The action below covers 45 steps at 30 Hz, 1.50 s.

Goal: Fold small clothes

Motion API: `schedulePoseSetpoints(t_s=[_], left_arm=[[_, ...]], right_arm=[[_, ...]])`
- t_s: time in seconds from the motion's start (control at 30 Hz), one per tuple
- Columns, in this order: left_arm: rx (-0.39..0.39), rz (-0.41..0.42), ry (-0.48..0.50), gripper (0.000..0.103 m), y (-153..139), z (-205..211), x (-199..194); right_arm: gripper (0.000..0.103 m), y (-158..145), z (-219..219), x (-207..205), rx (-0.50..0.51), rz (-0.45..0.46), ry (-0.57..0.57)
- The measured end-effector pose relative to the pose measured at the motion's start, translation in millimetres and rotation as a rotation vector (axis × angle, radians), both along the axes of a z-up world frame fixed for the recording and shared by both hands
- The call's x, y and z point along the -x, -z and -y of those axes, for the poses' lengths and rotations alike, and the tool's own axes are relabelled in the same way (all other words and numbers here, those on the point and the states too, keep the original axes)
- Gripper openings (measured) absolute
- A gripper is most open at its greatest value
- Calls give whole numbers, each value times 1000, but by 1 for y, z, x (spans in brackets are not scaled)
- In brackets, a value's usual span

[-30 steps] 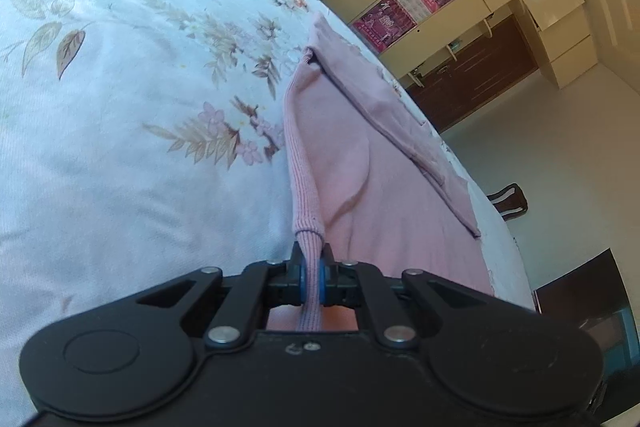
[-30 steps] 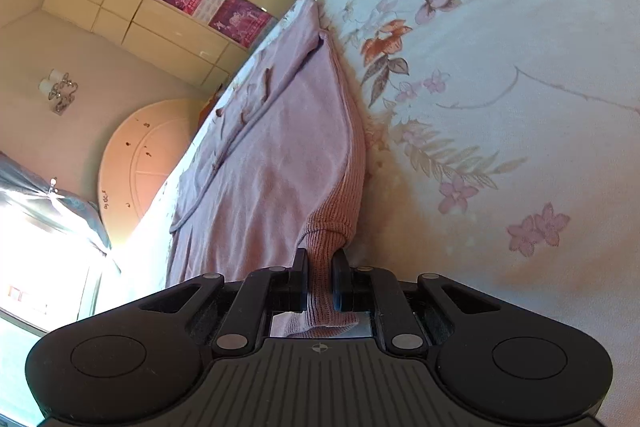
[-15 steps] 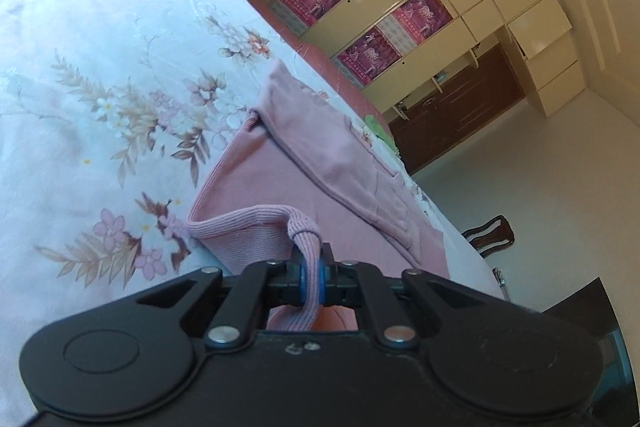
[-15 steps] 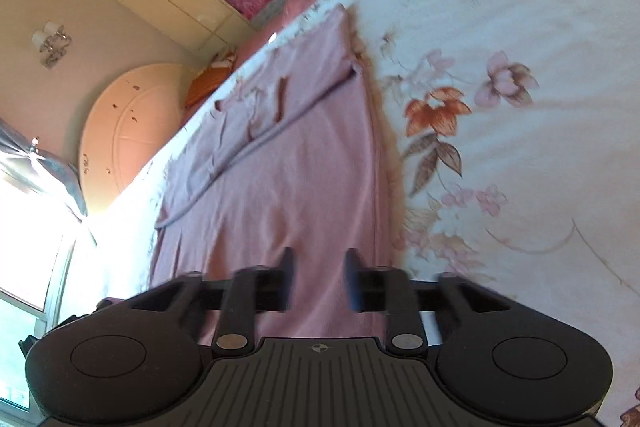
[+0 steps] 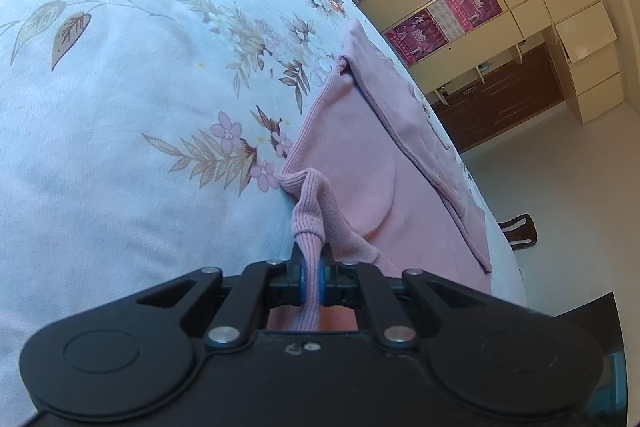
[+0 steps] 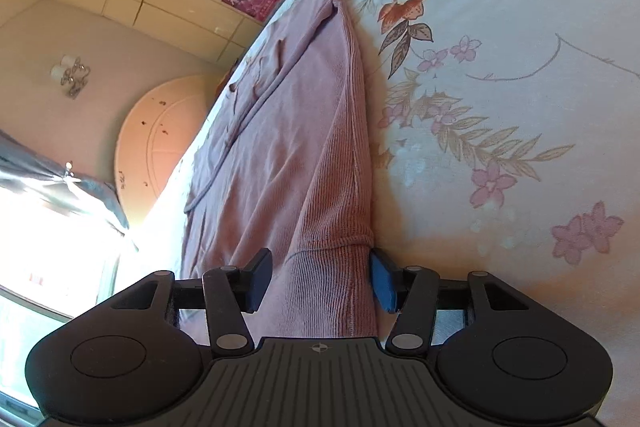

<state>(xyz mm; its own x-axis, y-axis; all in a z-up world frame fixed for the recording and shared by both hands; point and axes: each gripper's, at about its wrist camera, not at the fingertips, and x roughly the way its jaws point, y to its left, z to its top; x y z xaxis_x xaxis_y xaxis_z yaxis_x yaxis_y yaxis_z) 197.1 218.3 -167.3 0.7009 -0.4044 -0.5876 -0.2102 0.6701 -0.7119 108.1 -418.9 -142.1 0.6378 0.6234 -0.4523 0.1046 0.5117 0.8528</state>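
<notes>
Left hand-held gripper (image 5: 313, 277) pinches a ribbed edge of the pink garment (image 5: 360, 163), which lies on the floral bedsheet (image 5: 120, 87). Right hand-held gripper (image 6: 320, 281) stands wide, its pads (image 6: 382, 281) flanking, perhaps grazing, the garment's ribbed cuff (image 6: 332, 267).

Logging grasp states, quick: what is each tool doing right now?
Left tool: shut on the pink ribbed knit garment.
Right tool: open, its fingers either side of the garment's ribbed edge.

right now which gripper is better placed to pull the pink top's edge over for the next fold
Left. The left gripper is shut on the pink top's ribbed edge, ready to pull. The right gripper is open, its fingers only straddling the cloth on the floral bedsheet.
</notes>
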Motion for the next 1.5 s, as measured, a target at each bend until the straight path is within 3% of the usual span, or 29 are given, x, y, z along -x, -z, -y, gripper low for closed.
schedulePoseSetpoints(t_s=[0.13,0.23,0.33,0.53,0.63,0.83,0.97,1.17,1.2,1.23,1.37,1.4,1.5], left_arm=[[7,-9,2,5,1,0,0],[-3,-16,14,5,1,0,-1],[-13,-22,24,5,-1,0,-2],[-12,-22,25,5,1,0,-2],[-6,-20,25,5,2,0,-3],[-11,-20,26,5,2,0,-3],[-13,-20,26,5,2,0,-2],[-14,-21,25,5,1,0,-1],[-16,-20,26,5,1,0,0],[-18,-20,26,5,1,0,0],[-61,-10,34,5,-2,4,1],[-40,11,24,4,-8,4,4],[26,140,16,4,-30,0,20]], right_arm=[[37,6,5,-10,-10,24,17],[37,0,11,-20,37,48,48],[37,4,20,-33,12,34,90],[37,7,12,-26,-15,40,-56],[37,5,3,-11,-56,42,-119],[35,6,15,8,-206,77,9],[33,3,18,7,-285,101,17],[33,4,4,1,-174,31,29],[26,3,4,3,-158,25,48],[9,2,4,4,-149,24,64],[7,-3,-6,2,43,-40,45],[6,-8,-7,4,56,-36,44],[6,-38,-3,20,12,114,61]])
